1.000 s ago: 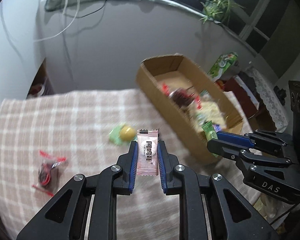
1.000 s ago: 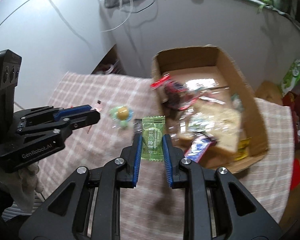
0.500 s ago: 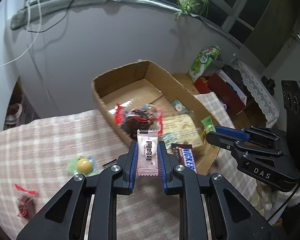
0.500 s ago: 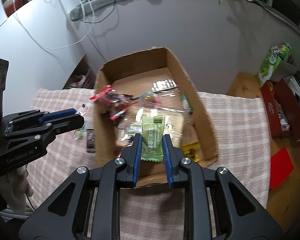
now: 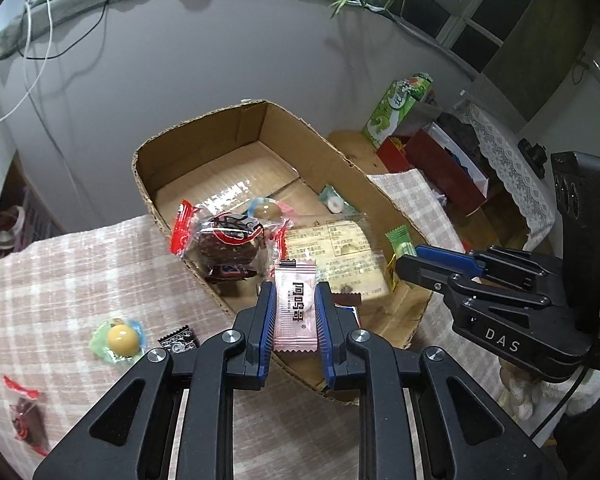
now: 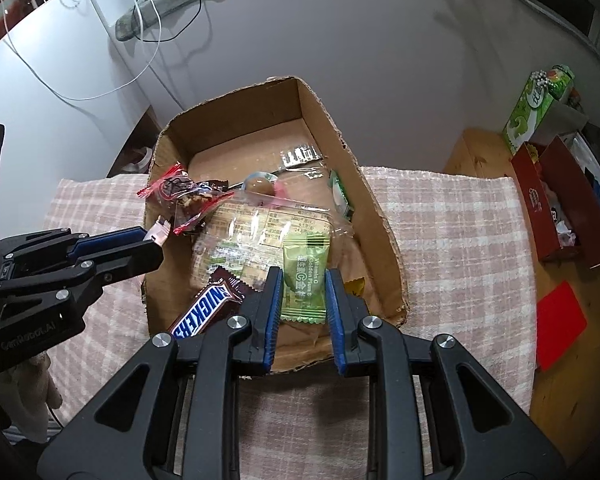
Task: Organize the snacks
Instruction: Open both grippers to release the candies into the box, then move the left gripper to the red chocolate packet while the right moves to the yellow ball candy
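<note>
A pink candy packet [image 5: 295,306] stands upright between the pads of my left gripper [image 5: 294,294], which is shut on it over the near left rim of the cardboard box [image 5: 156,208]. My right gripper [image 6: 303,280] is shut on a green plum candy [image 6: 305,282] above the box's near end [image 6: 384,232]. Each gripper shows in the other's view: the right gripper [image 5: 410,258] and the left gripper [image 6: 154,240]. In the box lie a Snickers bar [image 6: 204,312], a clear biscuit bag [image 6: 260,228] and a red-wrapped dark snack [image 5: 224,244].
On the checked cloth [image 5: 60,280] left of the box lie a yellow ball candy [image 5: 120,338], a small black wrapper [image 5: 179,338] and a red-wrapped snack [image 5: 26,420]. A green carton [image 6: 536,108] and a red box [image 6: 560,200] stand to the right. A wall rises close behind.
Both grippers have travelled from over the cloth to over the box's near end, each still holding its candy. The box now fills the middle of both views.
</note>
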{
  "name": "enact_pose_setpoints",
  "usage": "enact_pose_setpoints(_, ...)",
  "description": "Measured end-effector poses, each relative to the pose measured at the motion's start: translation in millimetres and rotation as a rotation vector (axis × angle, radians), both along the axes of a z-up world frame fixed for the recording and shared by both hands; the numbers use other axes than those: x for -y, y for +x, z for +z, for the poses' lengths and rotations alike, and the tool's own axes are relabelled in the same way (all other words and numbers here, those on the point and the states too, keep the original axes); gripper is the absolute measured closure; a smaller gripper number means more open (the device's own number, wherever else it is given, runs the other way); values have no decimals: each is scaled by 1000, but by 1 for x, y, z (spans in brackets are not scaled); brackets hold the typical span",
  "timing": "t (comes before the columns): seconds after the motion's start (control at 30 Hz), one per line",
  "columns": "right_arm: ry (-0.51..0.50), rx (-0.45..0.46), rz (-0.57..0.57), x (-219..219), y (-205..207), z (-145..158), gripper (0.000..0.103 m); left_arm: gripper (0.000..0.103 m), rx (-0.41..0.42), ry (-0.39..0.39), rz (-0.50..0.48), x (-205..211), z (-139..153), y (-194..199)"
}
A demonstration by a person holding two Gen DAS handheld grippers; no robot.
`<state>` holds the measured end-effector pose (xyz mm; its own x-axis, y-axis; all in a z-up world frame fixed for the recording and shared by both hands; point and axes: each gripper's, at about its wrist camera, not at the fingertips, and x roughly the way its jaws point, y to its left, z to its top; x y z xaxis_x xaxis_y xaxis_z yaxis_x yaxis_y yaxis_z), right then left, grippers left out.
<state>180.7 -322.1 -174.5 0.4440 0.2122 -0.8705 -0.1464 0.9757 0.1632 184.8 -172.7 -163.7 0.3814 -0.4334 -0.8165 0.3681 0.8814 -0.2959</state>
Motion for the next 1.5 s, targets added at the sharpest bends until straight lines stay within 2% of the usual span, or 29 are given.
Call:
enact_pose_setpoints(0.03,-3,2,1,-1,0,0,76,84,-3,3,-3,1,-1,0)
enact_pose_setpoints(0.13,-14,13,-4,-2,-2,3,55,79,-6,11,-11,2,-2,-1)
enact_pose_setpoints(0.17,-17,17,-8,-2,-2,4,54,79,-6,11,-12,3,-2,-1)
enact_pose_setpoints(0.47,0,31,6,-12,-10,14,50,75,5,12,31,-18,3,-6)
enact_pose_setpoints(0.53,5,38,18,-19,-13,17,49,73,9,11,54,-29,4,-8)
enact_pose_setpoints(0.63,18,46,40,-31,-17,22,49,66,16,12,90,-47,6,-14)
enact_pose_setpoints(0.83,65,51,103,-64,-29,29,49,65,30,32,167,-88,10,-29)
enact_pose_setpoints(0.9,82,44,136,-78,-34,29,49,62,34,43,193,-102,10,-33)
enact_pose_setpoints(1.23,80,-21,302,-161,-36,6,49,59,14,91,364,-197,-1,-59)
enact_pose_setpoints(1.4,70,-48,333,-190,-16,-6,49,57,4,90,422,-225,-10,-66)
enact_pose_setpoints(1.5,23,-63,345,-208,-3,-17,49,57,-1,89,438,-235,-16,-67)
